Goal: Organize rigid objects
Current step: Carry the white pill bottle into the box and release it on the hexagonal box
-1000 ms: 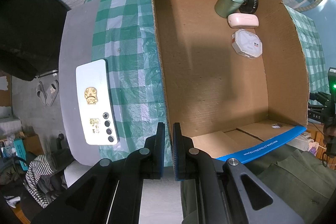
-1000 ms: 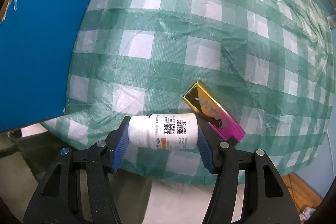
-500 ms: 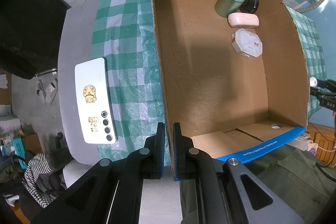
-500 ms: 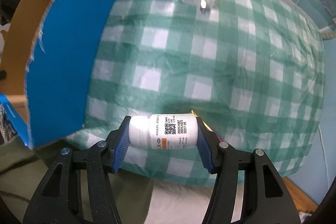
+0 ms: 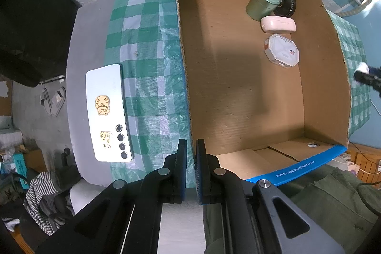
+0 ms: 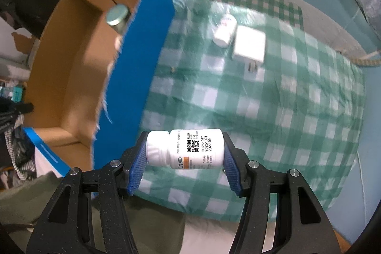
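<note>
right tongs [image 6: 184,156] grip the pill bottle [image 6: 188,149] end to end, aloft beside the box [image 6: 133,77] | left tongs [image 5: 189,158] closed, empty | lift clear over the wall, release low, probably near the tins

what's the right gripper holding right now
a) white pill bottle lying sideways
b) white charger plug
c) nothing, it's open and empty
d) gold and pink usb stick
a: the right gripper is shut on the white pill bottle, which lies sideways with cap and base against the blue pads, while the white charger plug sits on the checked cloth.
</note>
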